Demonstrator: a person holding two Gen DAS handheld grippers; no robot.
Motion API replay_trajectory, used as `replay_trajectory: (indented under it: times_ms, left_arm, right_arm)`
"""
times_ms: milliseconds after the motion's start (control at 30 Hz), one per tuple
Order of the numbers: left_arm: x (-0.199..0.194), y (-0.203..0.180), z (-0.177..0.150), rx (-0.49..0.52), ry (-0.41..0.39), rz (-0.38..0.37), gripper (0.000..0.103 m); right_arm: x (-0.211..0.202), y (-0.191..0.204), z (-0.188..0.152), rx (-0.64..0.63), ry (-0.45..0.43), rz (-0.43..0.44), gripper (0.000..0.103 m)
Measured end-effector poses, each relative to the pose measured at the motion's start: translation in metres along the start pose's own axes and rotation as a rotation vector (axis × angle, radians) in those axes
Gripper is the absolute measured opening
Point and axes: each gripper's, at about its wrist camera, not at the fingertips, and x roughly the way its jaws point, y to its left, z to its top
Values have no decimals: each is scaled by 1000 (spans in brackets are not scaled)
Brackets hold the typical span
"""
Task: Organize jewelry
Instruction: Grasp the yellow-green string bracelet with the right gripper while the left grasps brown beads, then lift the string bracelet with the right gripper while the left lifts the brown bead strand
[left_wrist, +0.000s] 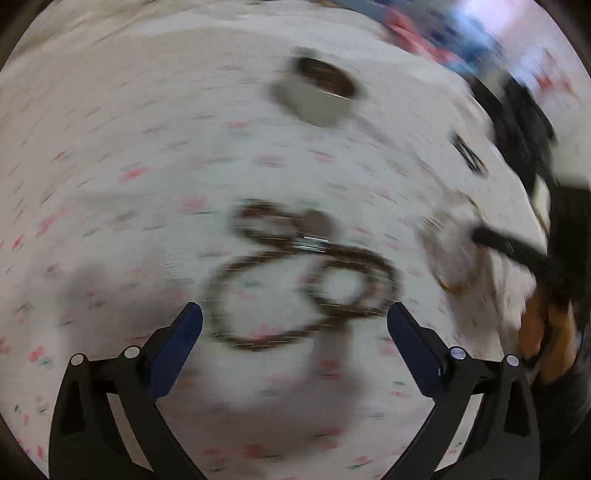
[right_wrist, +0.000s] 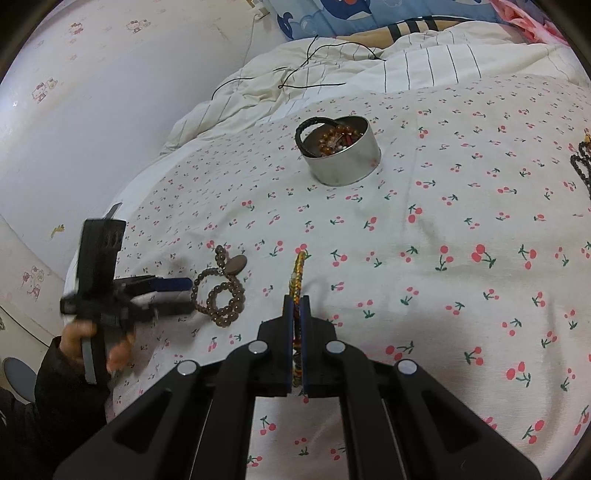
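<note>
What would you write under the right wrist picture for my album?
Right tongs pinch a colourful woven bracelet above the cherry-print sheet, a tin of jewelry waiting beyond.

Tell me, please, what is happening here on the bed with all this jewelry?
A person is sorting jewelry on a cherry-print bedsheet, holding a gripper in each hand. The right gripper is shut on a multicoloured woven bracelet. The left gripper is open above a brown beaded bracelet with an oval tag, which lies loose on the sheet. A round silver metal tin farther back already holds several bead bracelets and a black braided band.
</note>
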Motion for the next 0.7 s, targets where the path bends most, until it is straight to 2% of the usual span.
replay_trajectory:
  times_ms: [67, 100, 133, 167, 200, 233, 300, 333, 500, 633, 700]
  left_arm:
    - [5, -26, -2, 91, -18, 21, 87]
    - [12, -37, -3, 131, -4, 46, 72]
    - [16, -41, -5, 149, 3, 84, 61]
    - [19, -44, -6, 167, -4, 134, 57]
    - [17, -44, -5, 167, -13, 127, 39]
    - [12, -35, -1, 121, -17, 79, 23]
    - [7, -16, 4, 31, -27, 26, 17]
    - [7, -10, 4, 22, -25, 31, 13]
    - [-6, -8, 5, -12, -87, 27, 13]
    - [-37, 1, 10, -54, -182, -71, 13]
    - [-55, 4, 14, -77, -229, -143, 13]
  right_arm:
    - [0, -1, 0, 2, -1, -2, 4]
    - [0, 0, 0, 3, -1, -2, 4]
    - [0, 0, 0, 3, -1, -2, 4]
    - [1, 0, 0, 3, 0, -3, 4]
    - [1, -1, 0, 3, 2, -4, 4]
    - [1, -1, 0, 5, 1, -4, 4]
    - [1, -1, 0, 6, 1, -3, 4]
    - [1, -1, 0, 5, 2, -2, 4]
    - [-2, -1, 1, 6, -5, 1, 4]
    - [-12, 0, 4, 7, -49, 18, 4]
    - [-19, 2, 6, 4, -85, 34, 4]
